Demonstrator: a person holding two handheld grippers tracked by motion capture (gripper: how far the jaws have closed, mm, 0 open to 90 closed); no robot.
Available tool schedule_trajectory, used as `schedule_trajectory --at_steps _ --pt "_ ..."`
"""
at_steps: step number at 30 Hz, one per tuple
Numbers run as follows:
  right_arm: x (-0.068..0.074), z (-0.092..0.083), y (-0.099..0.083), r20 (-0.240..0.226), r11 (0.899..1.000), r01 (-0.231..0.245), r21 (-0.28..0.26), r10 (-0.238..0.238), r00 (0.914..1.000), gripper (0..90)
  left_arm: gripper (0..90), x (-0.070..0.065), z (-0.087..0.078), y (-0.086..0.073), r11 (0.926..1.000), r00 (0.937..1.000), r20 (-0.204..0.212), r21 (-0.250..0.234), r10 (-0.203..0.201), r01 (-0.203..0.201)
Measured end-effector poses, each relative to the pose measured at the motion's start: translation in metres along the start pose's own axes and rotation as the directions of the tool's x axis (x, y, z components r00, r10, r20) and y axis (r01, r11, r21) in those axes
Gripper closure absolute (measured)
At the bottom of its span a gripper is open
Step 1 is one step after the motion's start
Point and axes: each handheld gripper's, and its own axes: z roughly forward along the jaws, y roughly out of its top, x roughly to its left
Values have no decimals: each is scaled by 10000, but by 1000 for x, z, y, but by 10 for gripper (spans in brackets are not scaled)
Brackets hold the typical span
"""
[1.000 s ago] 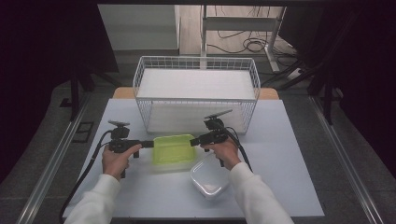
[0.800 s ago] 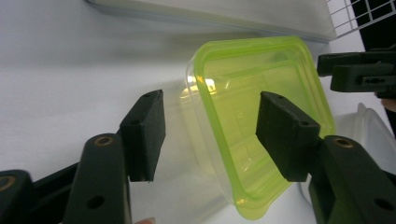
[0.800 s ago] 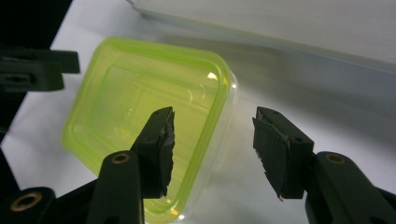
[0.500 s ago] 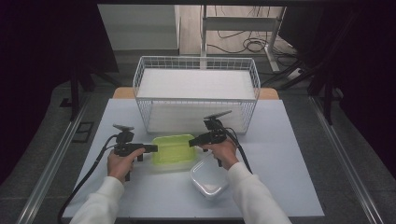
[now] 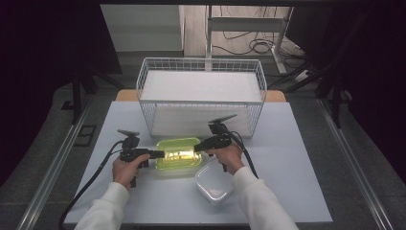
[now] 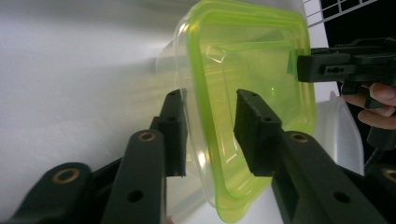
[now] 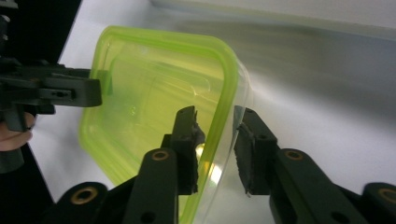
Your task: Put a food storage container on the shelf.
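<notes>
Btwn left gripper [image 5: 155, 154] & right gripper [image 5: 197, 148], green-lidded container [image 5: 179, 154], rims straddled

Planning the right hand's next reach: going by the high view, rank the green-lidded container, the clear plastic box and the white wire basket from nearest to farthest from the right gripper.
1. Green-lidded clear plastic container: its right rim sits between the right gripper fingers.
2. Clear rectangular plastic box: just below the right hand, toward the person.
3. White wire basket: behind, at the table's far side.
</notes>
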Motion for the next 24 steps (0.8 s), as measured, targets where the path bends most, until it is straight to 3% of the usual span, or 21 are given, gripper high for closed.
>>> schedule_trajectory --at_steps 1,3,9,16,24 --pt "1 -2 0 6 9999 15 -99 -15 10000 734 729 -1 -1 -1 9999 9999 -107 -94 101 -102" --pt "3 -7 1 -164 9996 67 -284 -72 9998 764 742 -2 -3 -1 9997 9998 -74 -156 182 -183" --pt "12 -18 1 -101 9960 749 -494 -755 9971 779 750 -8 -10 -3 9981 9993 82 -514 358 -353" --pt "21 -27 -1 -227 9881 1190 -978 -1217 9923 781 757 -15 -24 -4 9942 9974 243 -845 681 -658" --pt "29 -41 -4 -453 9752 1611 -1519 -1697 9844 784 773 -32 -44 -4 9832 9904 215 -1253 1364 -1327"
